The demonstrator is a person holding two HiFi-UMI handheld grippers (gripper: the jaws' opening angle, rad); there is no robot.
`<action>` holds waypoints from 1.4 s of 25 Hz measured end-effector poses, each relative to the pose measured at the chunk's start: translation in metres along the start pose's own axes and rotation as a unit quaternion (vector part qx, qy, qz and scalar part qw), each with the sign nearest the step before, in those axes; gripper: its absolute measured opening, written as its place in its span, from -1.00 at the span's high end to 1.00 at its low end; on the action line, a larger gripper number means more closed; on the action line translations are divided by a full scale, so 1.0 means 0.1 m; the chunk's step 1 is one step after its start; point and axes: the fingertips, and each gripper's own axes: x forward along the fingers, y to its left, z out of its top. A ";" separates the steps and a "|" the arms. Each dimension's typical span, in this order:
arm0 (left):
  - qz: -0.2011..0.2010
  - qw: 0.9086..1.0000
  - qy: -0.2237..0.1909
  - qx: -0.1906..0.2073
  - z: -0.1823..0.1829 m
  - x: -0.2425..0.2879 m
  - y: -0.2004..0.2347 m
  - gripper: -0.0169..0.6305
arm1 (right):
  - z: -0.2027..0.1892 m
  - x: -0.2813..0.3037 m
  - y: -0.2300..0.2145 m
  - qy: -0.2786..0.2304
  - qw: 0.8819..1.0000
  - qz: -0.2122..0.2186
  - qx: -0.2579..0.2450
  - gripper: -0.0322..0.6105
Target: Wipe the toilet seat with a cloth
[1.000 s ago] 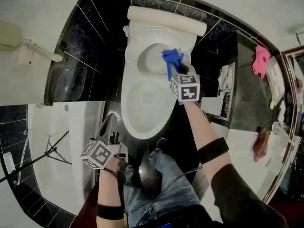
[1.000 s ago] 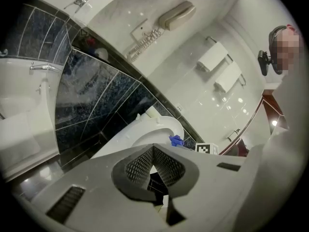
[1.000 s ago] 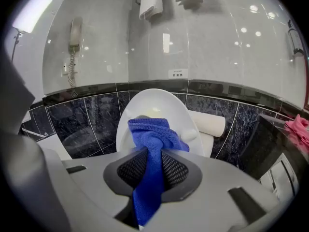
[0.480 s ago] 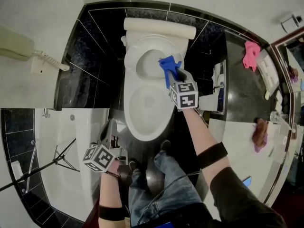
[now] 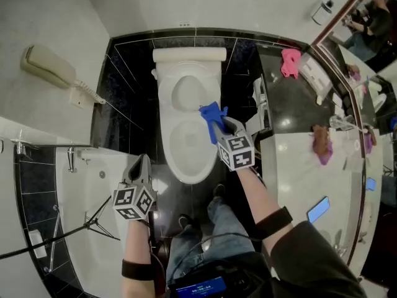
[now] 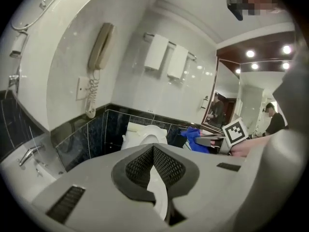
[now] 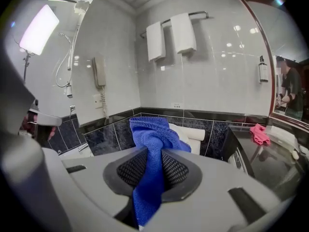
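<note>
Clamped on the blue cloth (image 5: pixel 209 114), the right gripper (image 5: pixel 217 129) hangs over the toilet seat's (image 5: pixel 183 160) right edge, nearer than the closed, empty left gripper (image 5: pixel 141 166).

left tongs (image 5: pixel 142 163): a grey moulded plastic shell is carrying a white cube with black square markers (image 5: pixel 133 202)
right tongs (image 5: pixel 218 128): the same grey shell and marker cube; black mesh pads (image 7: pixel 130 169) are lining its jaws
forearms: a black elastic band (image 5: pixel 271 221) is circling each
upper arm: a dark grey sleeve (image 5: pixel 316 253) is covering it
legs: the person is wearing blue denim jeans (image 5: pixel 217 228)
chest: a dark device with a blue screen (image 5: pixel 200 287) is glowing
</note>
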 end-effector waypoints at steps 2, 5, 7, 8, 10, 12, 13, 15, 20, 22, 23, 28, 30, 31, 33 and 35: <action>-0.010 1.000 -0.002 0.018 0.07 -0.18 -0.07 0.95 | -0.08 -0.39 0.14 0.001 1.000 -0.005 0.004 0.57; -0.023 0.999 -0.012 0.035 0.18 -0.43 -0.12 0.95 | -0.13 -0.90 0.34 -0.004 1.000 -0.016 0.015 0.57; -0.028 0.999 -0.015 0.044 0.20 -0.60 -0.14 0.95 | -0.16 -1.20 0.48 -0.008 1.000 -0.021 0.018 0.56; -0.030 0.998 -0.016 0.049 0.19 -0.68 -0.16 0.95 | -0.17 -1.35 0.55 -0.010 1.000 -0.023 0.018 0.56; -0.033 0.997 -0.015 0.062 0.17 -0.85 -0.18 0.95 | -0.21 -1.61 0.68 -0.015 0.999 -0.030 0.015 0.56; -0.034 0.997 -0.013 0.073 0.13 -1.02 -0.19 0.95 | -0.24 -1.84 0.82 -0.019 0.999 -0.033 0.016 0.56; -0.034 0.996 -0.011 0.077 0.10 -1.10 -0.19 0.95 | -0.26 -1.94 0.88 -0.022 0.999 -0.034 0.018 0.56; -0.033 0.996 -0.008 0.082 0.06 -1.22 -0.20 0.95 | -0.34 -2.10 0.97 -0.024 0.999 -0.038 0.020 0.56; -0.037 0.995 -0.011 0.092 0.01 -1.49 -0.26 0.95 | -0.56 -2.38 1.16 -0.024 0.999 -0.039 0.027 0.56; -0.039 0.994 -0.013 0.100 0.01 -1.58 -0.30 0.95 | -0.66 -2.46 1.19 -0.022 0.999 -0.041 0.026 0.56; -0.039 0.994 -0.015 0.106 0.01 -1.62 -0.32 0.95 | -0.70 -2.49 1.21 -0.021 0.999 -0.042 0.025 0.56; -0.042 0.990 -0.018 0.132 0.00 -1.77 -0.42 0.95 | -0.74 -2.63 1.25 -0.026 0.998 -0.044 0.030 0.55; -0.047 0.989 -0.017 0.142 -0.04 -1.82 -0.48 0.95 | -0.76 -2.67 1.24 -0.026 0.998 -0.046 0.030 0.55; -0.049 0.988 -0.018 0.145 -0.05 -1.83 -0.51 0.95 | -0.75 -2.68 1.26 -0.026 0.998 -0.045 0.031 0.55; -0.050 0.988 -0.018 0.147 -0.08 -1.86 -0.55 0.95 | -0.73 -2.71 1.28 -0.026 0.998 -0.043 0.033 0.55; -0.048 0.988 -0.019 0.144 -0.11 -1.88 -0.58 0.95 | -0.75 -2.73 1.29 -0.026 0.998 -0.042 0.033 0.55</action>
